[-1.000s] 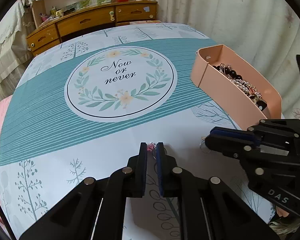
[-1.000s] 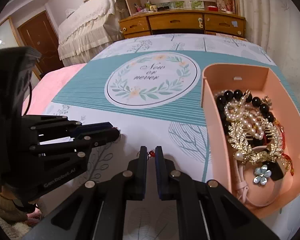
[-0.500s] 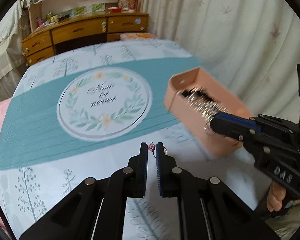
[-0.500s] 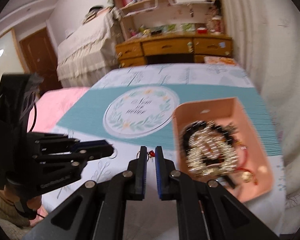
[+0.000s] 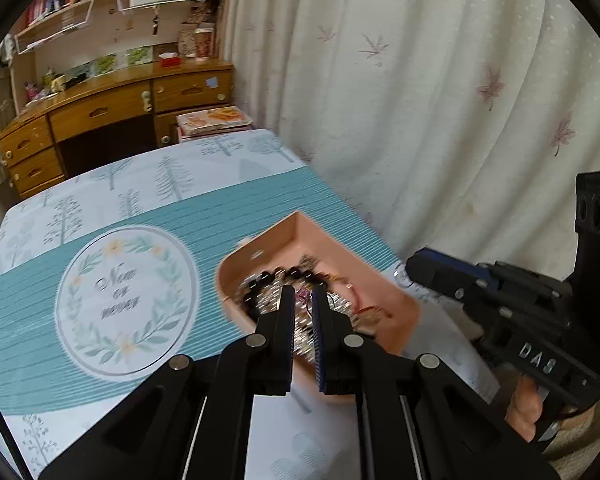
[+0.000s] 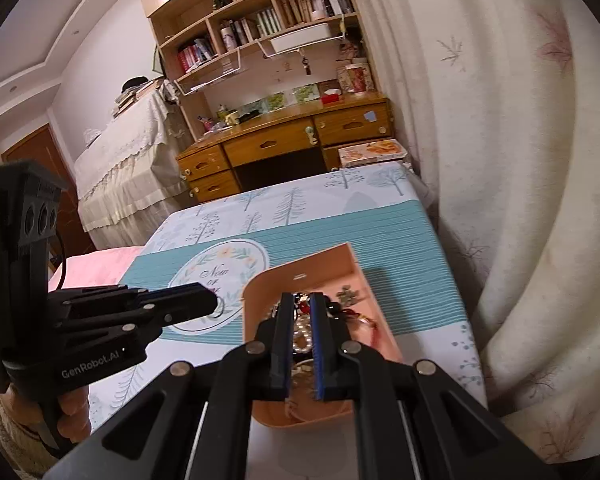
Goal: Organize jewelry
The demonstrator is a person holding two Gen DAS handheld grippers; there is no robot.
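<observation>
Left wrist view: left gripper (image 5: 303, 292) sits in the lower centre, aimed downward over the pink tray (image 5: 396, 300).
Left gripper state: jaws pressed nearly together, pinching a small earring (image 5: 302, 293) with a pinkish bead at the fingertips; detail is blurred.
Right wrist view: right gripper (image 6: 301, 300) sits in the lower centre, also lined up over the pink tray (image 6: 260, 292).
Right gripper state: jaws pressed nearly together, pinching a small earring with a red bead (image 6: 300, 300) at the tips.
Right gripper seen from the left: body at the right edge, tips (image 5: 410, 270) beside the tray's right rim, a thin wire ring at the tips; a hand (image 5: 526, 408) grips its handle.
Left gripper seen from the right: body at the left edge, tips (image 6: 216, 302) over the round printed emblem (image 6: 220, 272), beside the tray's left wall; a thin ring shows at the tips; a hand (image 6: 74, 408) grips its handle.
Tray location: on the patterned tablecloth (image 5: 32, 292), near the table's curtain-side edge.
Tray contents: black bead string (image 5: 284, 274), pearl and gold-coloured pieces in one heap; individual items cannot be told apart under the fingers.
Background: wooden desk (image 6: 284, 140) with drawers, bookshelf (image 6: 260, 20) above it, pale curtain (image 5: 440, 100) along the right.
</observation>
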